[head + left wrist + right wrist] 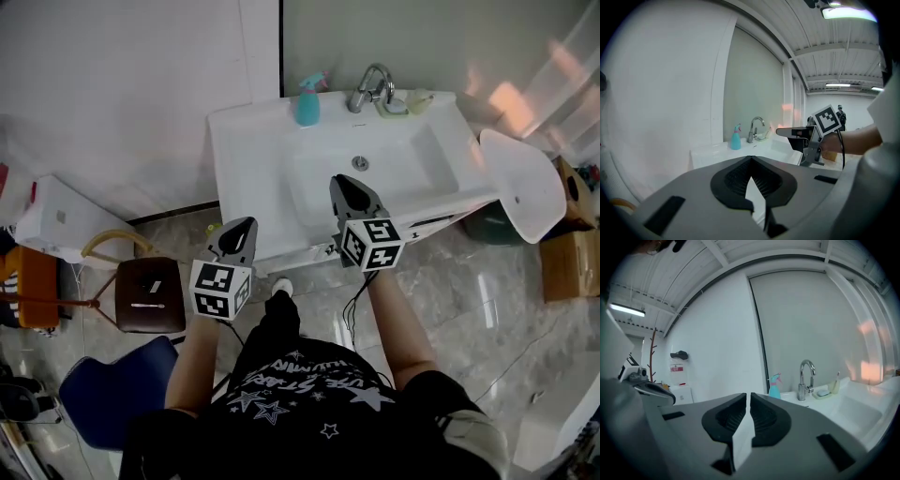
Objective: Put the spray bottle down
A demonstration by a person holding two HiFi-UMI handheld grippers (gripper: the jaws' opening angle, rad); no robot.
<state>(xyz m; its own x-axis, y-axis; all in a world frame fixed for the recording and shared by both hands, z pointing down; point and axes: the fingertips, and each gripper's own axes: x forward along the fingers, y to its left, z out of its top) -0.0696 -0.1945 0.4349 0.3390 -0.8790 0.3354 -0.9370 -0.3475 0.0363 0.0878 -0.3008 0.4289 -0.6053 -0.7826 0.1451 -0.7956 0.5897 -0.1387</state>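
1. The teal spray bottle (308, 101) with a pink trigger stands upright on the back rim of the white washbasin (246, 141), just left of the chrome faucet (371, 88). No gripper touches it.
2. The left gripper (244, 225) hangs over the floor in front of the basin's left corner. Its jaws meet at the tips, with nothing between them.
3. The right gripper (344, 184) hovers above the basin's front edge, well apart from the bottle. Its jaws stand barely apart with only a thin slit between them, and they hold nothing.
4. Both grippers point toward the back wall.
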